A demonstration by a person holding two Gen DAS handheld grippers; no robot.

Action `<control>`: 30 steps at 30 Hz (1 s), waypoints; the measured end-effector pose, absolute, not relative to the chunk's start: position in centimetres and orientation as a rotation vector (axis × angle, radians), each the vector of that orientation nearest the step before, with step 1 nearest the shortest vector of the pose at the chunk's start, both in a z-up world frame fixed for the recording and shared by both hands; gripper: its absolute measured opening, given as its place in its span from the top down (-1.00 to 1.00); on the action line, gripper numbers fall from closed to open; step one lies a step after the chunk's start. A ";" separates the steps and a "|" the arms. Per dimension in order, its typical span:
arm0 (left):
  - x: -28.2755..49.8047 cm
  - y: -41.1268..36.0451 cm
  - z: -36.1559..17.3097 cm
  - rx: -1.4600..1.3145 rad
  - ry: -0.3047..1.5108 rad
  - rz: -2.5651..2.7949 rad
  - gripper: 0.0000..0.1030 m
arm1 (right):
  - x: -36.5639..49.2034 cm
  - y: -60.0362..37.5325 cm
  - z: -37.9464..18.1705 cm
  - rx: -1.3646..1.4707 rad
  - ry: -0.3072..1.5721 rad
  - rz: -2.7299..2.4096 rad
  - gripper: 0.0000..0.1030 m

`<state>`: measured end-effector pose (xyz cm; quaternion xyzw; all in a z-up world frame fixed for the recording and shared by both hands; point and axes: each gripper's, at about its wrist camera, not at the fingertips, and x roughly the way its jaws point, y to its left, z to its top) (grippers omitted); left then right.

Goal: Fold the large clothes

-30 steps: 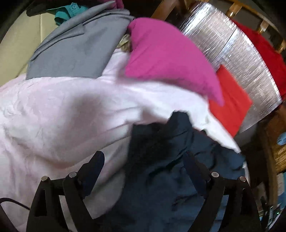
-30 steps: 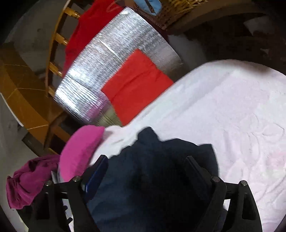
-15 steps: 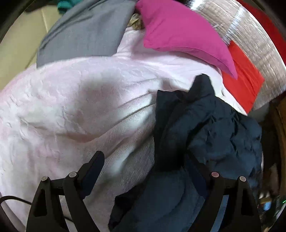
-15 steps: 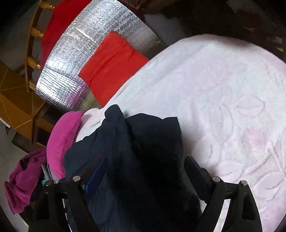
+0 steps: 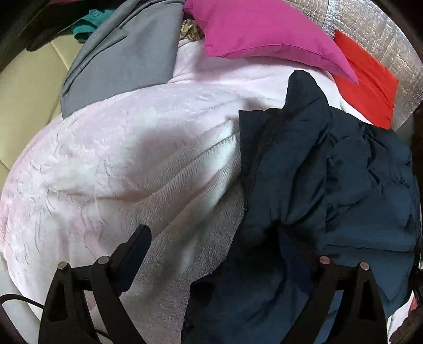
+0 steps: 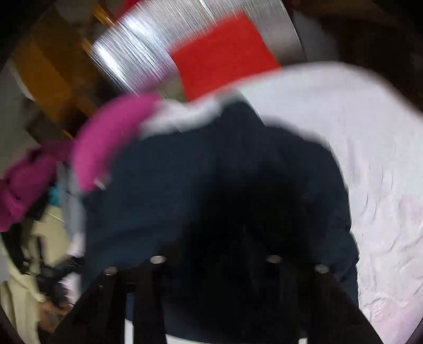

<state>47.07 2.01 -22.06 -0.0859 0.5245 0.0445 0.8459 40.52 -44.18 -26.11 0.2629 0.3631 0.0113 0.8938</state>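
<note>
A crumpled dark navy padded jacket lies on a pale pink blanket. My left gripper is open above the blanket, its left finger over the pink cloth and its right finger over the jacket's edge. In the blurred right wrist view the jacket fills the middle. My right gripper has its fingers drawn close together, buried in the dark cloth, and looks shut on the jacket.
A magenta pillow and a grey garment lie at the blanket's far side. A red cloth lies on a silver foil mat. A wooden chair and magenta clothes show at the left.
My left gripper has pulled back and left, so the jacket sits more to the right. My right gripper has closed on the jacket and is moving fast, blurring its view.
</note>
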 end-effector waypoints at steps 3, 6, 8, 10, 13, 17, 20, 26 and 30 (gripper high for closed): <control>46.9 2.0 -20.7 -0.156 1.057 0.128 -0.86 | 40.0 -44.1 -24.3 0.540 0.728 0.014 0.47; 46.1 1.8 -18.0 -0.142 0.957 0.134 -0.85 | 39.3 -42.9 -21.7 0.521 0.661 0.042 0.47; 45.7 1.4 -16.8 -0.154 0.913 0.100 -0.85 | 39.6 -40.8 -20.0 0.491 0.636 0.097 0.47; 45.9 0.8 -16.8 -0.137 0.917 0.080 -0.86 | 41.0 -38.2 -18.7 0.457 0.634 0.141 0.47; 46.8 0.1 -18.0 -0.107 0.976 0.071 -0.86 | 45.0 -34.2 -17.5 0.396 0.681 0.174 0.47; 47.6 0.7 -18.4 -0.135 1.007 0.084 -0.85 | 51.8 -30.9 -17.2 0.373 0.760 0.172 0.47; 48.1 0.7 -18.0 -0.147 0.995 0.078 -0.85 | 56.9 -30.0 -19.5 0.401 0.867 0.107 0.47; 49.3 0.6 -18.8 -0.119 1.021 0.071 -0.86 | 60.2 -32.1 -22.2 0.551 0.929 0.076 0.45; 49.9 1.6 -19.4 -0.162 1.037 0.081 -0.85 | 56.9 -36.2 -19.8 0.591 0.811 0.068 0.44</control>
